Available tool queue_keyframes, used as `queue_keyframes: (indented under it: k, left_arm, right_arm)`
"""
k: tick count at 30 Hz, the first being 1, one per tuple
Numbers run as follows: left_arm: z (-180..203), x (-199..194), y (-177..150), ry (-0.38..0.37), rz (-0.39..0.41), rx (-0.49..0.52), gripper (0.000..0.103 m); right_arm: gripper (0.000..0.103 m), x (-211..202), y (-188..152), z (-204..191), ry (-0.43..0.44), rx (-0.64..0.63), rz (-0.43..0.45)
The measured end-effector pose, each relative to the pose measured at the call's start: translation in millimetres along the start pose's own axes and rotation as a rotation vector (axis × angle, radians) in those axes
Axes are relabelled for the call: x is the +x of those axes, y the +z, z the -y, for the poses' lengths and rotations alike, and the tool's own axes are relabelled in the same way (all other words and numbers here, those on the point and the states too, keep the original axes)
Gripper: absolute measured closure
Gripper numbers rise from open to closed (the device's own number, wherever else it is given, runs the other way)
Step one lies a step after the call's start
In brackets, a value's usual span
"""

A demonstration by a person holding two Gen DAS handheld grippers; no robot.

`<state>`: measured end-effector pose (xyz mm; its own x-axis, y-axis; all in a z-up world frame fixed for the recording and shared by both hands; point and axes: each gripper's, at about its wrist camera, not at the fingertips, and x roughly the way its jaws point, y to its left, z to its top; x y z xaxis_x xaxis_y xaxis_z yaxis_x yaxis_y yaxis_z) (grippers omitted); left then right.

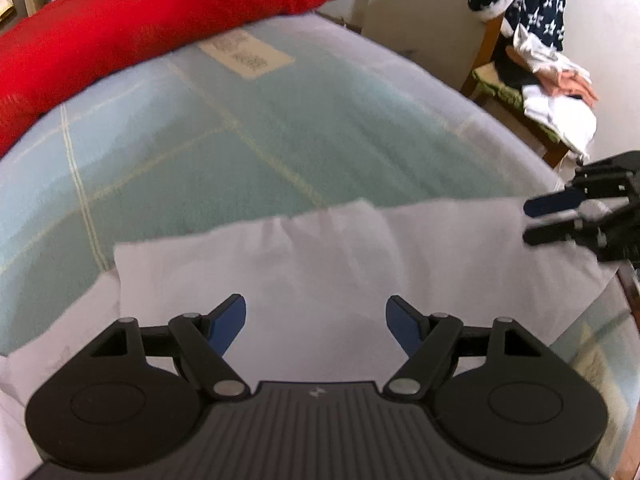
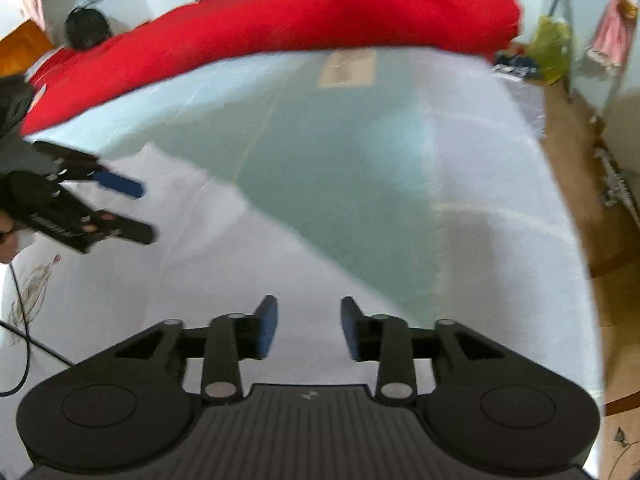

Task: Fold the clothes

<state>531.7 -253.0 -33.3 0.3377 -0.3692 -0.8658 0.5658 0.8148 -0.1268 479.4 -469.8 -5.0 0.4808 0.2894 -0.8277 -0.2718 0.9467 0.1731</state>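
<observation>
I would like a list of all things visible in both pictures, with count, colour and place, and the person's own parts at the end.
garment: one, white, spread on the near part of the bed, under both tools.
bed cover: one, pale green and blue with thin light lines, under the garment.
label: one, white, on the cover near the far end.
blanket: one, red, bunched along the far edge of the bed.
chair: one, wooden, right of the bed, carrying clothes.
star cloth: one, dark blue with white stars, over the chair.
bag: one, yellow-green, on the floor, far right.
left tool: one, black with blue pads, open.
right tool: one, black with blue pads, open.
</observation>
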Motion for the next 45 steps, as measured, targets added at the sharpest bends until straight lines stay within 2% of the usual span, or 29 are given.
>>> queue_keyframes:
  k: [3, 7, 9, 10, 12, 14, 18, 21, 25, 28, 32, 39, 43, 45]
  left_arm:
    - [-12.6, 15.7, 4.1, 0.048, 0.035, -0.007, 0.024]
    - [-15.8, 7.8, 9.8, 0.063, 0.063, -0.041, 0.025]
    - [-17.1, 3.5, 12.6, 0.069, 0.076, -0.058, 0.027]
    - [-17.8, 1.3, 14.0, 0.072, 0.083, -0.067, 0.027]
    - [-19.2, -3.0, 16.8, 0.079, 0.096, -0.084, 0.026]
    - [-11.4, -13.2, 5.7, 0.060, 0.081, -0.084, 0.026]
    - [0.5, -23.9, -21.7, 0.028, 0.045, -0.089, 0.026]
    - [4.5, -20.2, -32.0, 0.031, 0.002, -0.118, 0.026]
    - [11.2, -18.3, -29.1, 0.036, -0.001, -0.114, 0.026]
    - [16.7, -17.4, -22.2, 0.027, -0.001, -0.110, 0.026]
    - [27.6, -16.4, -16.2, 0.027, 0.004, -0.085, 0.026]
    - [44.5, -9.0, -12.1, 0.020, -0.013, -0.055, 0.026]
    - [51.2, -7.1, -10.8, 0.020, -0.021, -0.042, 0.026]
    - [52.5, -7.2, -9.9, 0.026, -0.021, -0.031, 0.026]
  right_arm:
    - [0.058, 26.5, -3.6, -10.7, -0.016, 0.010, -0.026]
    - [0.056, 34.2, 8.6, 4.0, -0.073, 0.116, 0.058]
    - [0.046, 28.6, 13.0, 6.8, -0.095, 0.173, 0.085]
    - [0.037, 23.9, 13.5, 5.6, -0.109, 0.188, 0.098]
    - [0.034, 9.0, 7.0, -0.7, -0.120, 0.198, 0.121]
    - [0.029, -8.0, -7.7, -2.2, -0.127, 0.233, 0.126]
    - [0.029, -38.6, -39.1, 3.9, -0.181, 0.304, 0.125]
    - [0.029, -70.0, -69.8, 25.1, -0.232, 0.437, 0.149]
    - [0.023, -102.6, -112.6, 48.2, -0.245, 0.615, 0.165]
    - [0.023, -106.4, -127.9, 61.9, -0.272, 0.680, 0.166]
    - [0.018, -109.7, -154.8, 89.4, -0.197, 0.892, 0.254]
    - [0.014, -85.8, -180.9, 137.8, -0.045, 1.105, 0.402]
    - [0.014, -85.5, -187.4, 150.7, -0.124, 1.177, 0.513]
    - [0.014, -100.6, -190.3, 147.8, -0.247, 1.167, 0.580]
